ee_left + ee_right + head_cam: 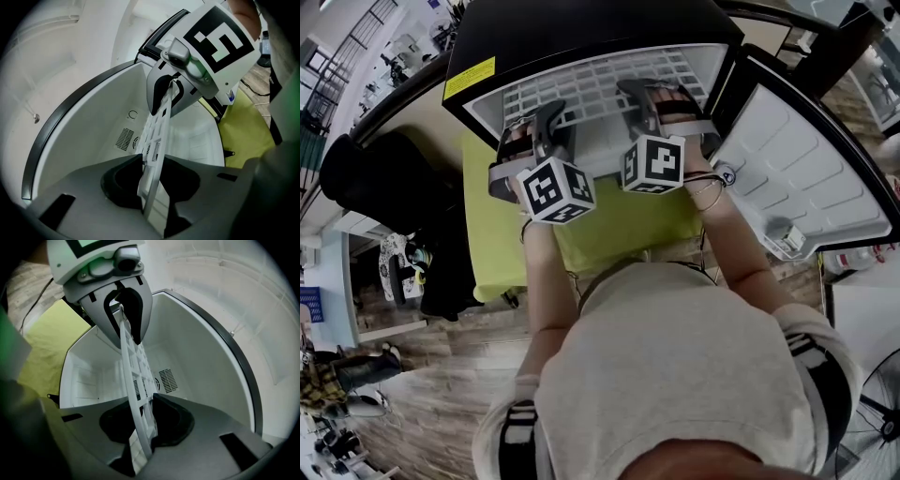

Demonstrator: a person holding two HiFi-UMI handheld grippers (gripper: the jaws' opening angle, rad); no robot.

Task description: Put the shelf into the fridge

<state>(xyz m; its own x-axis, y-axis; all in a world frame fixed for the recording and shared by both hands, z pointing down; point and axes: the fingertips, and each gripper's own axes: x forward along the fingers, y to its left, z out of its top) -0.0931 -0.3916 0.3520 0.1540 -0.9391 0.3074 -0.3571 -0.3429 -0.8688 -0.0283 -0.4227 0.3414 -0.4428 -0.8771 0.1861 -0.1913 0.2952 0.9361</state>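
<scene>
**Q:** Where is the shelf, and what holds it?

**A:** The white grid shelf sits level in the mouth of the fridge, with its far part already past the opening. The left gripper and the right gripper each clamp its near edge. Both pairs of jaws are closed onto the thin panel, one pad on each face, and they hold nothing else.

**Q:** Which way does it lie from the grippers?

**A:** It lies straight ahead of both, towards the rear wall and its vent. Its long axis runs crosswise from one gripper to the other, square to the direction of insertion. Neither hand is nearer; they grip side by side.

**Q:** What clearance is there?

**A:** The cavity ahead looks empty. The door stands swung wide on the right, well clear. The tight limits are the two side walls, since the shelf ends run close to them. The frames do not show whether the ends already sit on supports.

**Q:** What does the next move require?

**A:** Probably an even push from both hands that keeps the long axis square to the opening, so that neither end jams.
</scene>
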